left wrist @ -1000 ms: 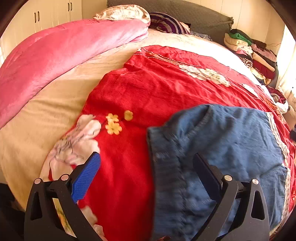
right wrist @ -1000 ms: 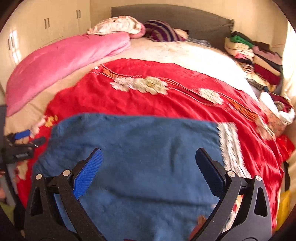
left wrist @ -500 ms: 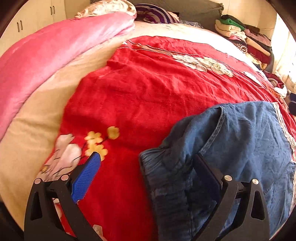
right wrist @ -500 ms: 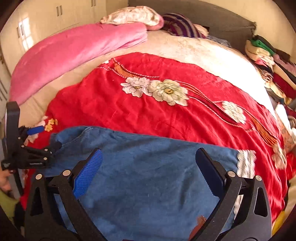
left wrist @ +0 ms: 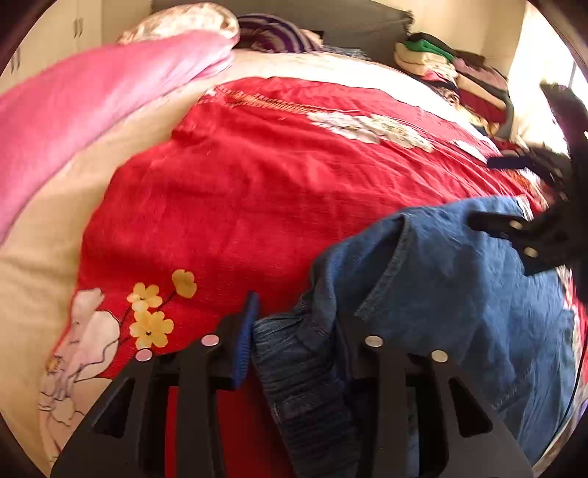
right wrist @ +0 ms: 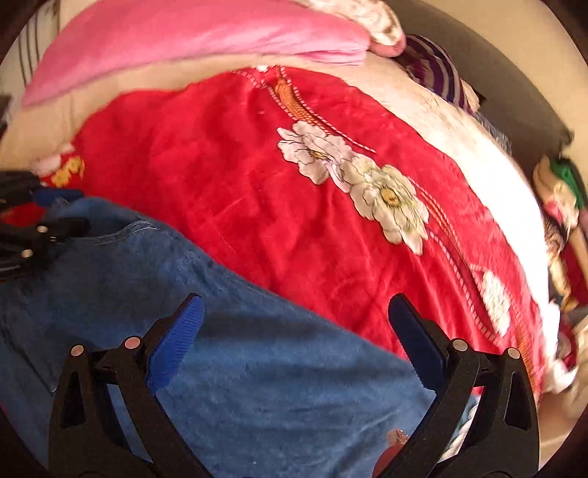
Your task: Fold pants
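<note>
Blue denim pants [left wrist: 459, 294] lie on a red flowered blanket [left wrist: 257, 184] on the bed. In the left wrist view my left gripper [left wrist: 297, 323] is closing on the bunched elastic waistband, which fills the gap between its jaws; its right fingertip is hidden under the fabric. In the right wrist view the pants [right wrist: 257, 386] stretch across the lower left. My right gripper [right wrist: 294, 320] hovers open over the far edge of the leg, nothing pinched. The left gripper [right wrist: 36, 228] shows at the left edge there, and the right gripper [left wrist: 514, 235] at the right edge of the left view.
A pink quilt [left wrist: 73, 103] lies along the far left side of the bed. Pillows [left wrist: 183, 22] rest at the headboard. A stack of folded clothes [left wrist: 459, 73] sits at the far right. The beige sheet [left wrist: 36, 257] shows at the blanket's left edge.
My left gripper's jaws have narrowed from wide open onto the waistband, which has bunched up. My right gripper has rolled and swung toward the pants' far edge, still open.
</note>
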